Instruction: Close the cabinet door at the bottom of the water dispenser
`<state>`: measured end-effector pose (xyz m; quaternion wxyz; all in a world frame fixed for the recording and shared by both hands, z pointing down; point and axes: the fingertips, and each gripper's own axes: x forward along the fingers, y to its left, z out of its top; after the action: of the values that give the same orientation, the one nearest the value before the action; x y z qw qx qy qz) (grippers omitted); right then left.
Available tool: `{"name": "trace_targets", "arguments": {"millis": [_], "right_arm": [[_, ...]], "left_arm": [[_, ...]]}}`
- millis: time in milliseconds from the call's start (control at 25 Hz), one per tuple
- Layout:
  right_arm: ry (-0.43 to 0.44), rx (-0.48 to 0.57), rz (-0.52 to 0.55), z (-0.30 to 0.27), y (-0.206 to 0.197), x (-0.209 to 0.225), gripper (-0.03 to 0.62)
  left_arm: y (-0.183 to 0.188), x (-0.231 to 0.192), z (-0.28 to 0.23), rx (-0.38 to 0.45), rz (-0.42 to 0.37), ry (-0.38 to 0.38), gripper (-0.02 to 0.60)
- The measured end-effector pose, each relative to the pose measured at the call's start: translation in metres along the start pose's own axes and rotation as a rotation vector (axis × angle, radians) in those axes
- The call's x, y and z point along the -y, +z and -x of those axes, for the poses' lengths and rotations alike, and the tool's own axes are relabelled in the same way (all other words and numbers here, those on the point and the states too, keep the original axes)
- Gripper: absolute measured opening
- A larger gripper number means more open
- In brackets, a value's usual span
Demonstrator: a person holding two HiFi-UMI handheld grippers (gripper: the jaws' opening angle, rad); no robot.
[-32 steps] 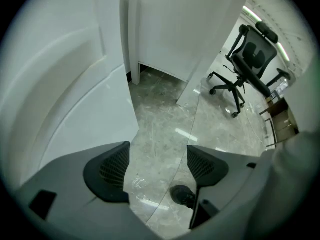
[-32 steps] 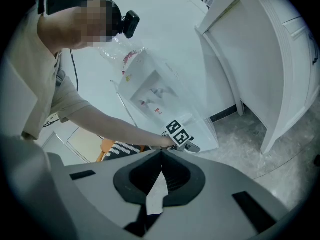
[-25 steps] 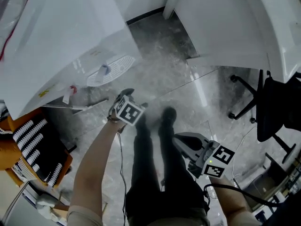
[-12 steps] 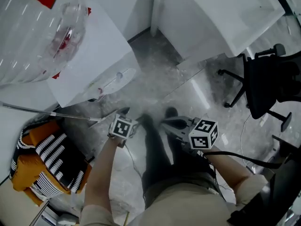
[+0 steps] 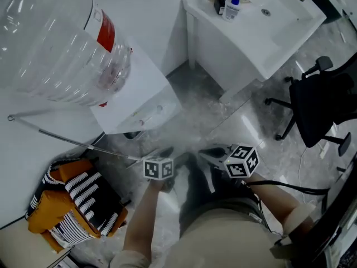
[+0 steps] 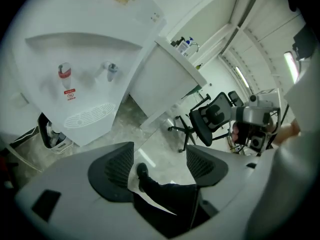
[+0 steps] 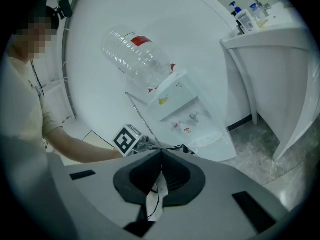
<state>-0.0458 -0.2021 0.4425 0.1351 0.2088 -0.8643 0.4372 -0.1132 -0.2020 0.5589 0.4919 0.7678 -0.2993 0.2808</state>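
The left claw (image 6: 159,165) is released. Its two dark pads are spread wide and grip nothing. Through the gap show the person's own trouser leg and shoe (image 6: 142,171) on the grey stone floor (image 6: 150,139). Ahead of that claw and to its left stands the white water dispenser (image 6: 95,44). It has a red-tagged tap (image 6: 64,73), a second tap (image 6: 111,70) and a ribbed drip tray (image 6: 90,115) below them. The cabinet door at the dispenser's foot cannot be made out in any view. Ahead and to the right of the left claw is a black office chair (image 6: 212,119), with a white sink worktop (image 6: 180,61) between it and the dispenser.

The right claw (image 7: 161,158) is clenched, pads pressed together on nothing. Just beyond its tips sits the left claw's marker cube (image 7: 127,139). Farther on is the dispenser, carrying a big clear bottle (image 7: 140,56) with a red label. In the head view both claws hang low in front of the person, near each other. An orange-and-black striped bag (image 5: 72,202) lies on the left claw's outer side.
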Motion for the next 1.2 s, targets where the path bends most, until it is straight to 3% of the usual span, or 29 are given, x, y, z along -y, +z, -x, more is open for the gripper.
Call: {"name": "trace_targets", "arguments": {"millis": [200, 400, 560, 720, 800, 920, 960, 1000, 1080, 1200], "right_arm": [[-0.019, 0.022, 0.034, 0.016, 0.018, -0.008, 0.008], [-0.011, 0.061, 0.066, 0.014, 0.044, -0.018, 0.008], [0.025, 0.073, 0.078, 0.017, 0.055, -0.033, 0.008], [0.032, 0.09, 0.104, 0.026, 0.061, -0.047, 0.009], [-0.024, 0.072, 0.214, 0.025, 0.067, -0.05, 0.008], [-0.182, -0.032, 0.598, 0.019, 0.085, -0.044, 0.008], [-0.24, -0.076, 0.725, 0.018, 0.091, -0.038, 0.008], [-0.288, -0.107, 0.819, 0.02, 0.096, -0.032, 0.008], [-0.336, -0.1, 0.875, 0.028, 0.111, -0.027, 0.008], [-0.296, 0.027, 0.797, 0.041, 0.138, -0.048, 0.008]], "left_arm": [[0.027, 0.031, 0.031, 0.067, -0.088, 0.011, 0.325], [0.047, 0.016, 0.055, 0.116, -0.092, 0.073, 0.324], [0.059, -0.009, 0.077, 0.174, -0.026, 0.137, 0.324], [0.058, -0.022, 0.1, 0.254, 0.087, 0.138, 0.324], [0.053, -0.023, 0.114, 0.264, 0.064, 0.161, 0.324], [0.054, -0.021, 0.135, 0.294, 0.018, 0.192, 0.314], [0.054, -0.021, 0.143, 0.308, 0.009, 0.209, 0.292], [0.054, -0.021, 0.152, 0.321, 0.0, 0.238, 0.229], [0.052, -0.021, 0.166, 0.335, -0.029, 0.293, 0.015], [0.054, -0.008, 0.182, 0.36, -0.089, 0.281, -0.006]]}}
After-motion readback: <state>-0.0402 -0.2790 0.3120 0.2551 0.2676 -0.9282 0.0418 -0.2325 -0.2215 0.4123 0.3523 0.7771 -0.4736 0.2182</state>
